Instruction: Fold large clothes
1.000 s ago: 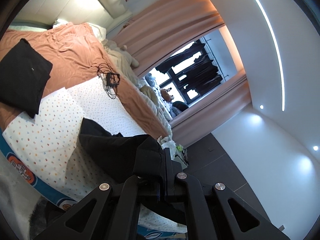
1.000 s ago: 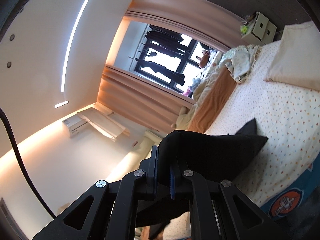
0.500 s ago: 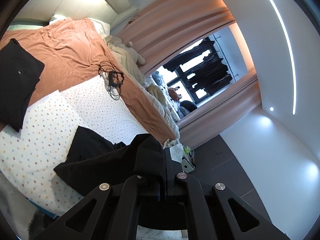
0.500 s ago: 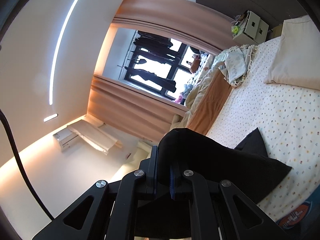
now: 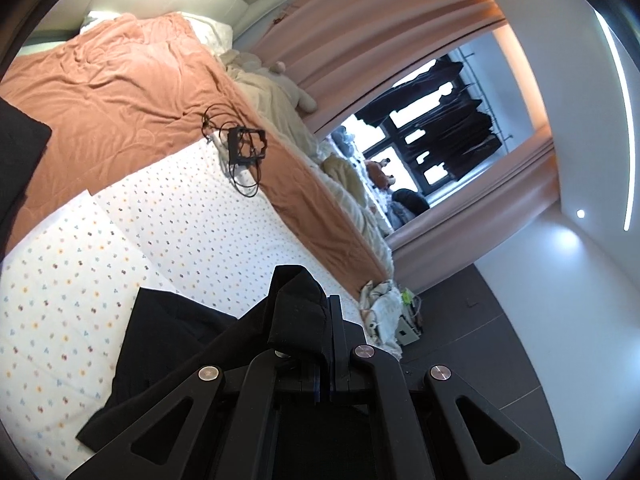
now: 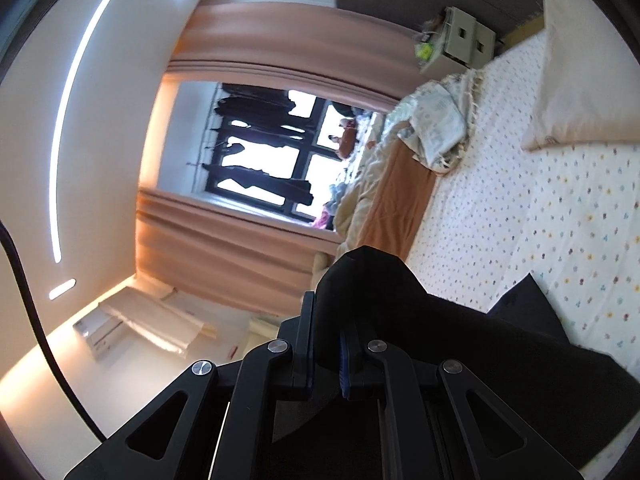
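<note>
A large black garment [image 5: 172, 344] lies partly on the dotted white sheet [image 5: 120, 240] of the bed. My left gripper [image 5: 326, 312] is shut on a bunched edge of it, and the cloth drapes over the left finger. In the right wrist view my right gripper [image 6: 328, 320] is shut on another thick fold of the same black garment [image 6: 500, 352], which stretches from the jaws down to the sheet [image 6: 560, 208]. How the garment runs between the two grips is hidden.
A rust-orange blanket [image 5: 120, 92] covers the far half of the bed, with a black cable and small frame [image 5: 244, 144] on it. A second black cloth [image 5: 16, 160] lies at the left edge. A pillow [image 6: 580, 80], a crumpled throw [image 6: 436, 128], curtains and a window stand beyond.
Both grippers have swept across the bed, carrying the black garment with them. More of it now trails flat on the dotted sheet. The folded black cloth has slid to the left edge.
</note>
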Demonstrator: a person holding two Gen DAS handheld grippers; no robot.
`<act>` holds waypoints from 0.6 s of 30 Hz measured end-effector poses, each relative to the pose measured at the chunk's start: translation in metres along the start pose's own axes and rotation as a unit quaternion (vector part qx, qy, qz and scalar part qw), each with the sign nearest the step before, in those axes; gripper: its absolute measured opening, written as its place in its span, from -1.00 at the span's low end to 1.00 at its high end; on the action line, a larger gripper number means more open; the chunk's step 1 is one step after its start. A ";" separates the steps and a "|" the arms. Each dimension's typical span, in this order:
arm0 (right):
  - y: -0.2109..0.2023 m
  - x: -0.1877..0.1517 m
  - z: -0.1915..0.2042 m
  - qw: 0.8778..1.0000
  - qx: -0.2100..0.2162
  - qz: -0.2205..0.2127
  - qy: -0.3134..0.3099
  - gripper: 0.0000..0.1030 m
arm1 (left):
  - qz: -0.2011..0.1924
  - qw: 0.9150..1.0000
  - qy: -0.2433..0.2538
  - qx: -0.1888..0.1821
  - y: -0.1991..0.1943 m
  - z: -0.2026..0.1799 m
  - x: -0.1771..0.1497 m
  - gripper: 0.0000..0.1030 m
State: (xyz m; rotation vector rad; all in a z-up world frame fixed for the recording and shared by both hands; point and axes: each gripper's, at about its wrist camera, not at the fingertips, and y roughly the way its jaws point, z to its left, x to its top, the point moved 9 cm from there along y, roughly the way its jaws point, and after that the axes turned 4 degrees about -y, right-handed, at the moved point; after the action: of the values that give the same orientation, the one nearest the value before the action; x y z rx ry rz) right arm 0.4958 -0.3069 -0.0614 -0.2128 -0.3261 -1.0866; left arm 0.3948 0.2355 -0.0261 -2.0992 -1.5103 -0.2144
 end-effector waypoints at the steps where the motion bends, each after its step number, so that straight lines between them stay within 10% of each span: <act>1: 0.008 -0.001 -0.010 1.000 -0.009 -0.002 0.006 -0.80 | 0.004 1.000 0.000 0.003 0.011 0.006 0.001 -0.97; 18: 0.101 -0.040 -0.131 0.985 -0.152 0.082 0.008 -0.71 | 0.045 0.991 -0.056 0.116 0.147 0.144 -0.010 -0.98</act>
State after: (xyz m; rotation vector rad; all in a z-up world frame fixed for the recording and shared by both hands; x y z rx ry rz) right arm 0.5893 -0.2711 -0.1986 -0.4940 -0.1242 -0.9705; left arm 0.5007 0.2673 -0.1998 -2.0140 -1.4251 0.1101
